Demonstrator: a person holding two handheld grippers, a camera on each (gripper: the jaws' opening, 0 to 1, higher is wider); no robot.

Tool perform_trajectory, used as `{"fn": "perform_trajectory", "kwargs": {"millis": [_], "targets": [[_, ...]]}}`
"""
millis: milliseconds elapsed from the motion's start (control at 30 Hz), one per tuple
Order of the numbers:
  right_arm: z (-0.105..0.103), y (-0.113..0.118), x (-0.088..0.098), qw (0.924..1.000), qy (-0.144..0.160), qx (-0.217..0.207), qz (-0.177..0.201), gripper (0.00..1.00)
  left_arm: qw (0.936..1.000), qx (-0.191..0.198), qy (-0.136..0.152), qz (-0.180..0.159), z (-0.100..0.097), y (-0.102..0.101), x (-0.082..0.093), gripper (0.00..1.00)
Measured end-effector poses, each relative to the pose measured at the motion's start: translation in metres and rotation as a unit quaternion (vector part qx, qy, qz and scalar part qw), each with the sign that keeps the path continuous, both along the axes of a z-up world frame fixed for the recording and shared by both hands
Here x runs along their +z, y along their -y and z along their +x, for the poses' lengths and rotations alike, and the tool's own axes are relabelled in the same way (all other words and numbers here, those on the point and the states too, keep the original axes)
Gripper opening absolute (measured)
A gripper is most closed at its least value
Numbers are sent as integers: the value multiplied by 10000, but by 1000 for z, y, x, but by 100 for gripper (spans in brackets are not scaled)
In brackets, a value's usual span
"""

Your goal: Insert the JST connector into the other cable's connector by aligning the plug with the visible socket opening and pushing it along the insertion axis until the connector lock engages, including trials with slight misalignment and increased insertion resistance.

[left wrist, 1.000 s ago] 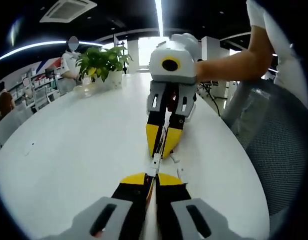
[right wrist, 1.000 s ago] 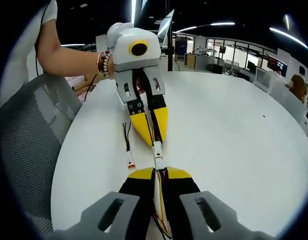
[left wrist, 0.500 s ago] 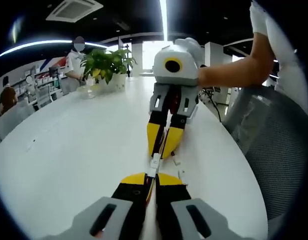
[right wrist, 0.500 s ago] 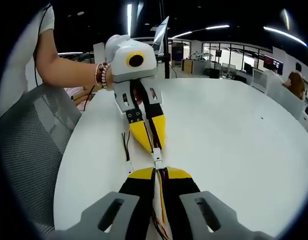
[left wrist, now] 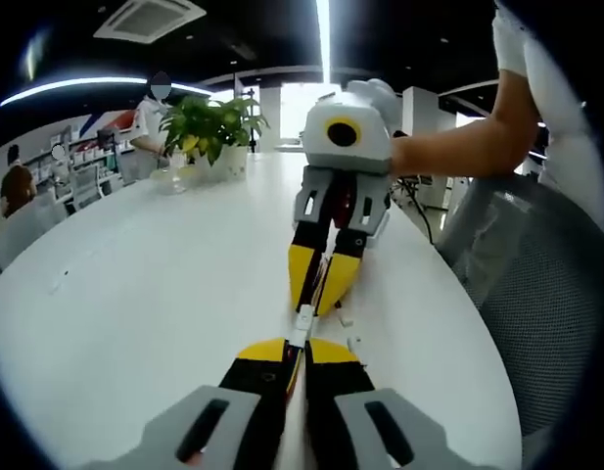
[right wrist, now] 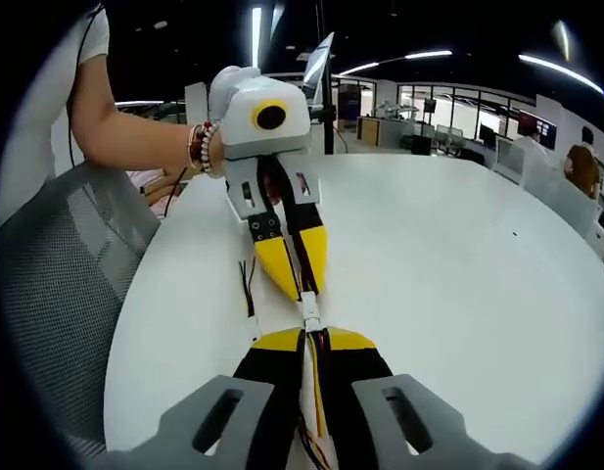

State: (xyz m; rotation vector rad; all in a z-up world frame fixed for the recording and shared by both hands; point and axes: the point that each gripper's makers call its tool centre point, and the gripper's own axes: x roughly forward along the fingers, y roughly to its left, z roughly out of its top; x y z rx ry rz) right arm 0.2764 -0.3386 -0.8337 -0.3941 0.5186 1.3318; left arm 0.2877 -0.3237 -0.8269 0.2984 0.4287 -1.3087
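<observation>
White tabletop (left wrist: 135,294) runs under both grippers, which meet tip to tip over it. In the left gripper view, the left gripper (left wrist: 297,350) rises from the near edge with its yellow-tipped jaws closed almost together on a thin cable, whose small white JST connector (left wrist: 303,321) sticks out just past the tips. Facing it from the far side is the right gripper (left wrist: 321,294), jaws likewise pinched narrow, its tips touching or all but touching the far end of that white piece (whether the two halves are fully seated cannot be told). A short loose cable (left wrist: 347,328) lies on the tabletop just right of the join.

In the right gripper view the same meeting shows from the other side: the white connector (right wrist: 309,311) sits between the two pairs of yellow tips, and red and yellow wires (right wrist: 316,392) run back between the right gripper's closed jaws. A spare cable with a white plug (right wrist: 251,304) lies to the left of the join.

Farther off stand a potted plant (left wrist: 206,127) and a mesh chair (right wrist: 57,294).
</observation>
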Motion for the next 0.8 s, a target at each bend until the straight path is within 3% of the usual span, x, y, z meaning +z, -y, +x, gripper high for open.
{"fn": "perform_trajectory", "kwargs": {"millis": [100,167,233,533,800], "targets": [[-2,-2,-3,10000,-3,42,-66,5,10000,32,-60,-66,0,1,0,0],[-3,-5,-4,9999,12,94,-114,5,9993,27,-137,-343,-2,6,7,0],[-2,-6,-5,9999,46,99,-131,5,9999,11,-68,-121,-1,4,1,0],[1,-7,-4,9997,186,69,-131,5,9998,89,-46,-148,3,1,3,0],[7,0,-5,9996,17,-238,-143,6,9997,180,-43,-170,5,-1,3,0]]}}
